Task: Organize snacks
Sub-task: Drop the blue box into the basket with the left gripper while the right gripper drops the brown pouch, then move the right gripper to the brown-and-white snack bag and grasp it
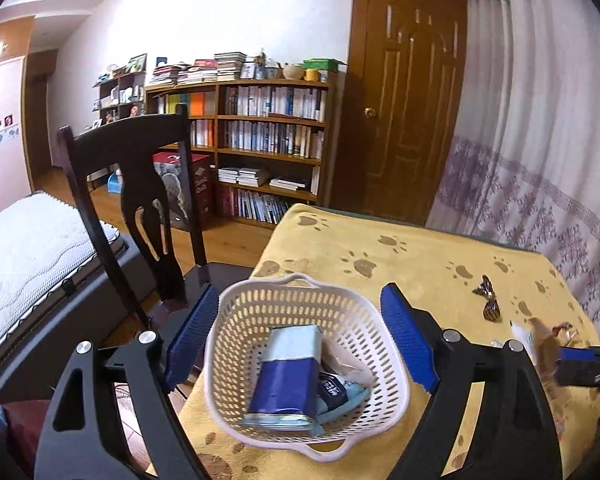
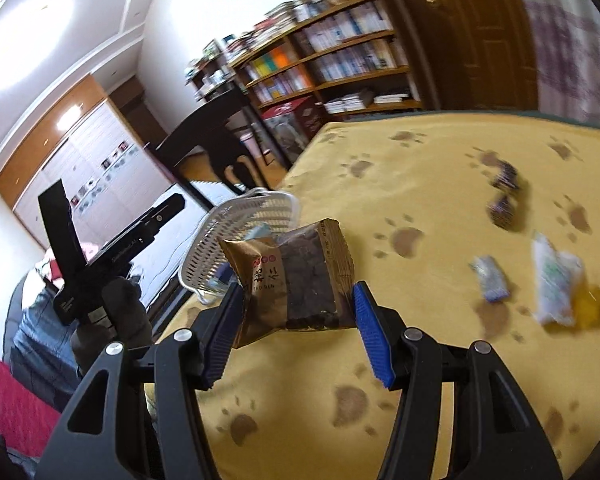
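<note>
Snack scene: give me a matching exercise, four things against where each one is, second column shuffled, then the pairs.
Things:
1. brown snack packet
2. blue and white packet
3. basket
4. dark wrapped candies

Places:
A. lying inside the basket
B. loose on the yellow cloth, far from the basket
C. between the open left gripper's fingers, not pinched
D. clamped in the right gripper, above the cloth

Pairs: 1-D, 2-A, 3-C, 4-B

Counting what's on my table

One pale basket [image 1: 300,364] with three packets that I can make out, the blue-and-white one [image 1: 288,376] on top. One brown packet [image 2: 296,280] between my right fingers. About five loose snacks lie blurred on the yellow cloth [image 2: 420,360]. One dark chair [image 1: 140,184], one bookcase [image 1: 260,140].
</note>
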Motion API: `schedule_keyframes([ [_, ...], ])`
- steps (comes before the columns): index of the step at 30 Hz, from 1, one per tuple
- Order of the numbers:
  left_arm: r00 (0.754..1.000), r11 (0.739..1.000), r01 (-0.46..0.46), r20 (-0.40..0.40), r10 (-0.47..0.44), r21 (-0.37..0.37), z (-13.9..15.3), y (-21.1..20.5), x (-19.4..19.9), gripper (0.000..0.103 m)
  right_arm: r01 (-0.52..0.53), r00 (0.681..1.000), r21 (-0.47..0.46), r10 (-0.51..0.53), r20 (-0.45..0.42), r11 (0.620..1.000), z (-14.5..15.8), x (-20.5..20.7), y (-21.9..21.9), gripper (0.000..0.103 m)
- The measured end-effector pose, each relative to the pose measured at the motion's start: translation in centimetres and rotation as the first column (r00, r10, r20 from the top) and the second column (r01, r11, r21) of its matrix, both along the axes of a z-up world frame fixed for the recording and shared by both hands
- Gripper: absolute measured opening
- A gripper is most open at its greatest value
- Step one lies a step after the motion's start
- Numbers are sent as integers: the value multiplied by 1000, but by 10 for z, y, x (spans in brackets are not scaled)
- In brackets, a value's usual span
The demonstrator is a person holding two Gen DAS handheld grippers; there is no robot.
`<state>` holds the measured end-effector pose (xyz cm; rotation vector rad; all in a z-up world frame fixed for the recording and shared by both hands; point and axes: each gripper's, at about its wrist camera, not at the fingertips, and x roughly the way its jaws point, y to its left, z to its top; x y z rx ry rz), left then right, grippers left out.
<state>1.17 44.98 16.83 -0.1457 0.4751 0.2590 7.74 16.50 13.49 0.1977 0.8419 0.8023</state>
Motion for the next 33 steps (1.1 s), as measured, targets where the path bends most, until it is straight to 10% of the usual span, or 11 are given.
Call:
schedule_keyframes([
  [14, 997, 993, -65, 42, 70, -94, 11, 35, -19, 90, -106, 994, -54, 105, -13, 993, -16, 39, 129, 68],
  [33, 998, 996, 64, -26, -65, -55, -5, -19, 1, 95, 105, 994, -128, -107, -9, 986, -36, 34, -7, 68],
])
